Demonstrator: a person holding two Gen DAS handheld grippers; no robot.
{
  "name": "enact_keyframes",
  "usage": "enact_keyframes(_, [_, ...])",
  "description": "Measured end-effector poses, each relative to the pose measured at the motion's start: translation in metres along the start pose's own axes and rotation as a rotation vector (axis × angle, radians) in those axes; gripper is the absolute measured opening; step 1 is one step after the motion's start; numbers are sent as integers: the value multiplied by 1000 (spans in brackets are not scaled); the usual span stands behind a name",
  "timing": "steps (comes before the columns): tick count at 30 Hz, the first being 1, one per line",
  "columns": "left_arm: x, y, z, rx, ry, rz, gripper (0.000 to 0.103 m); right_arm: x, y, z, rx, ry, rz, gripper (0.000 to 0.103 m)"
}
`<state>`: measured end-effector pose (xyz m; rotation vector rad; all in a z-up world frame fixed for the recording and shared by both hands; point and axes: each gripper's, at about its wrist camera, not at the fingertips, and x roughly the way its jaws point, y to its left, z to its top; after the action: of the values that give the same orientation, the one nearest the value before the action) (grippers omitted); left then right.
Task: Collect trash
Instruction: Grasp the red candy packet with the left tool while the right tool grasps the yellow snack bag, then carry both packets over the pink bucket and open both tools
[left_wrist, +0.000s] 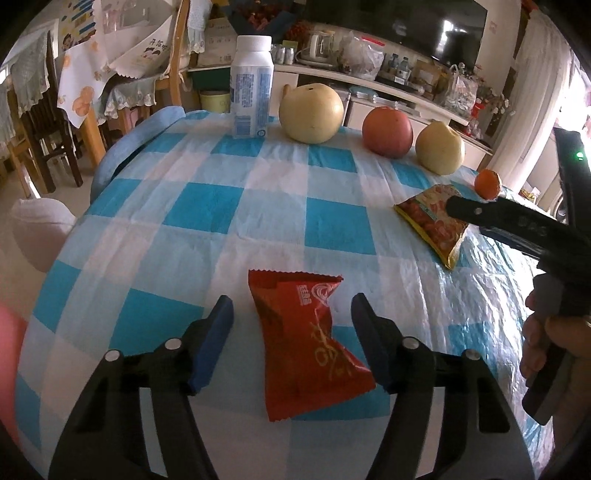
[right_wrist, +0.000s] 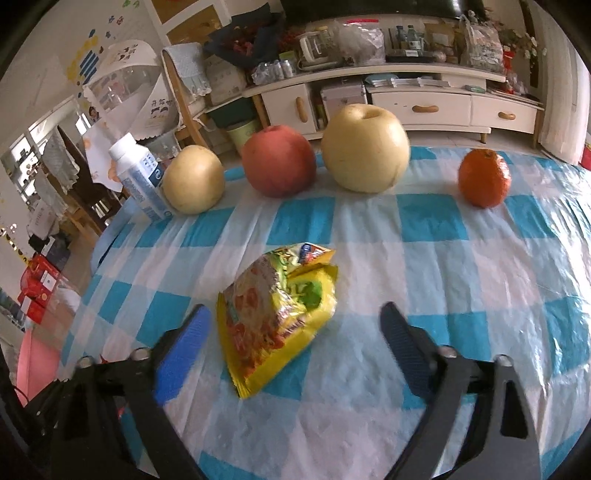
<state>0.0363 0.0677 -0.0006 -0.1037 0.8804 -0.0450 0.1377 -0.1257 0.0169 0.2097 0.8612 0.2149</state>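
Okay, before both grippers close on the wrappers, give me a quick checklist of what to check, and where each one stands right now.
1. Red wrapper lies between the left gripper fingers: ok.
2. Yellow wrapper lies between the right gripper fingers: ok, nearer the left finger.
3. Both grippers' pads clear of the wrappers, nothing gripped yet: ok.
4. Fruit and white bottle stand clear, at the table's far edge: ok.
5. Grippers clear of each other: ok.
6. Place to drop the trash: cannot tell, none in view.

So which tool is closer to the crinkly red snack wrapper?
Left. The left tool straddles the red snack wrapper, fingers open on either side. The right tool is farther off, over the yellow snack packet.
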Motion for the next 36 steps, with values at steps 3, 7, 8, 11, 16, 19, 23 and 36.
enact_keyframes(3, [0,1,1,-2,-4,-13,56,8,3,-1,-9,10,-4,77])
enact_keyframes(7, [0,2,1,-9,-6,-28,47,10,6,1,-20,4,6,62])
enact_keyframes(8, [0,2,1,-15,-7,-32,46,10,6,2,-18,5,5,59])
enact_keyframes(11, [0,4,1,-24,-8,-39,44,8,6,1,-15,-7,17,49])
enact_keyframes(16, [1,5,2,-32,-9,-49,43,4,11,-1,-50,-17,39,42])
enact_keyframes(19, [1,6,2,-38,-10,-58,43,0,16,-3,-78,-30,45,36])
enact_keyframes(23, [1,7,2,-39,-10,-59,43,-5,23,-6,-121,-35,42,33])
enact_keyframes(36, [1,5,1,-26,-8,-66,39,-32,48,-19,-236,-57,38,30])
